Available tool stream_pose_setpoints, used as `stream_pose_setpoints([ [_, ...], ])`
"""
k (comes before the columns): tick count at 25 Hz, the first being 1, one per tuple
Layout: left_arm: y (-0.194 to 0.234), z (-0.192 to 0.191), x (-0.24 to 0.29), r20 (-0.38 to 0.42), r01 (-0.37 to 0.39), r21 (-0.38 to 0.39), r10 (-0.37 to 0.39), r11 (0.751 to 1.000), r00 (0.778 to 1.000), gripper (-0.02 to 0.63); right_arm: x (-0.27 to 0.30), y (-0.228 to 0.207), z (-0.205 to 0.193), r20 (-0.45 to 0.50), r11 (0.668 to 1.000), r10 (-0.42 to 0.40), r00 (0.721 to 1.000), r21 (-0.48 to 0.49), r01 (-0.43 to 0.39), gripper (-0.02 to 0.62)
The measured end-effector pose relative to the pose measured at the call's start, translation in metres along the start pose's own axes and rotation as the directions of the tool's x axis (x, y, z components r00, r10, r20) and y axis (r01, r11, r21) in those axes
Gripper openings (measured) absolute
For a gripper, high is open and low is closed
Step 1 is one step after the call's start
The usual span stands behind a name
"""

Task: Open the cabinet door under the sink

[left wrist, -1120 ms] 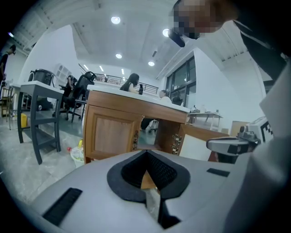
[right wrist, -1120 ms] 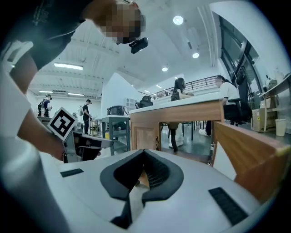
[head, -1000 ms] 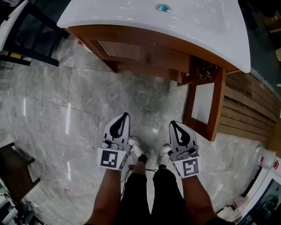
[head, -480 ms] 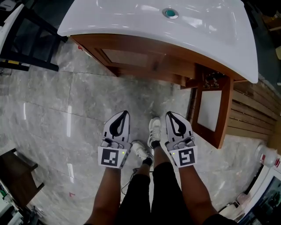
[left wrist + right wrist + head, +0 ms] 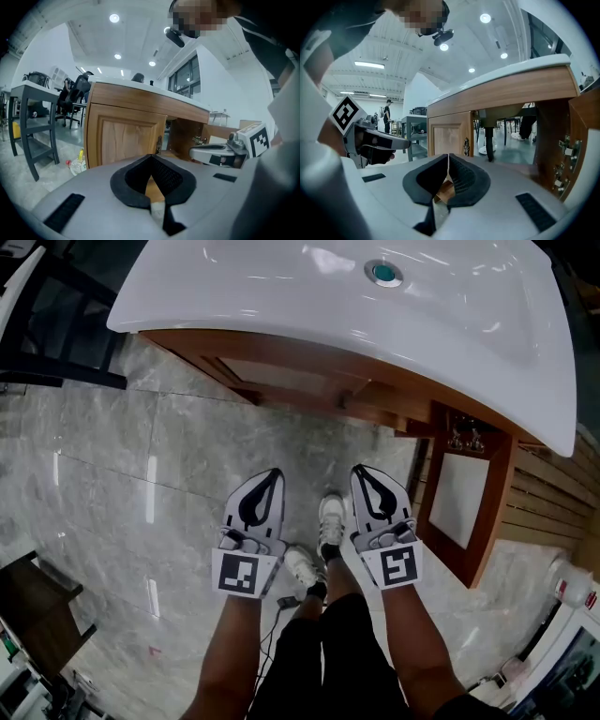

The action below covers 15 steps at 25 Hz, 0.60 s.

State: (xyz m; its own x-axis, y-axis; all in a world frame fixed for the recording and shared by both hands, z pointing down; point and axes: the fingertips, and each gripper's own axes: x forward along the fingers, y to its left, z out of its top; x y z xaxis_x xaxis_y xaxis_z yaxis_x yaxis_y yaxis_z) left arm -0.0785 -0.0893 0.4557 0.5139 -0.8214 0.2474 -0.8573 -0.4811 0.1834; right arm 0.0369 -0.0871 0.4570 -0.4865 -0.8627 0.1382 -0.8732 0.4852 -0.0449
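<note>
Wood cabinet (image 5: 309, 345) under sink (image 5: 281, 287): right door (image 5: 495, 521) open, left door (image 5: 126, 136) shut.

I can read no words, numbers or brands anywhere. The marker cubes (image 5: 240, 575) on my left gripper (image 5: 270, 478) and right gripper (image 5: 364, 474) show only black-and-white square patterns.

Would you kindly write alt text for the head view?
A person faces a wooden cabinet under a white sink, right door open, left door closed. The left gripper and right gripper, both shut, hover above the floor.
</note>
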Motion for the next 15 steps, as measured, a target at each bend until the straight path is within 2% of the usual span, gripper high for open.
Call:
stream_pose_setpoints([
  [7, 0.003, -0.002, 0.031, -0.011, -0.005, -0.01, 0.005, 1.0, 1.0, 0.018, 0.037, -0.017, -0.007, -0.008, 0.999, 0.045, 0.999, 0.011, -0.045, 0.039],
  [9, 0.005, -0.005, 0.038, -0.018, -0.005, -0.013, 0.005, 1.0, 1.0, 0.018, 0.047, -0.02, -0.008, -0.01, 0.998, 0.061, 0.998, 0.014, -0.061, 0.134],
  [13, 0.01, -0.009, 0.053, -0.011, -0.016, -0.022, 0.015, 1.0, 1.0, 0.018, 0.063, -0.026, -0.011, -0.001, 0.995, 0.092, 0.996, 0.038, -0.091, 0.154],
  [15, 0.011, -0.012, 0.058, -0.013, -0.022, -0.03, 0.022, 0.999, 1.0, 0.018, 0.069, -0.029, -0.015, -0.011, 0.992, 0.112, 0.994, 0.054, -0.111, 0.221],
])
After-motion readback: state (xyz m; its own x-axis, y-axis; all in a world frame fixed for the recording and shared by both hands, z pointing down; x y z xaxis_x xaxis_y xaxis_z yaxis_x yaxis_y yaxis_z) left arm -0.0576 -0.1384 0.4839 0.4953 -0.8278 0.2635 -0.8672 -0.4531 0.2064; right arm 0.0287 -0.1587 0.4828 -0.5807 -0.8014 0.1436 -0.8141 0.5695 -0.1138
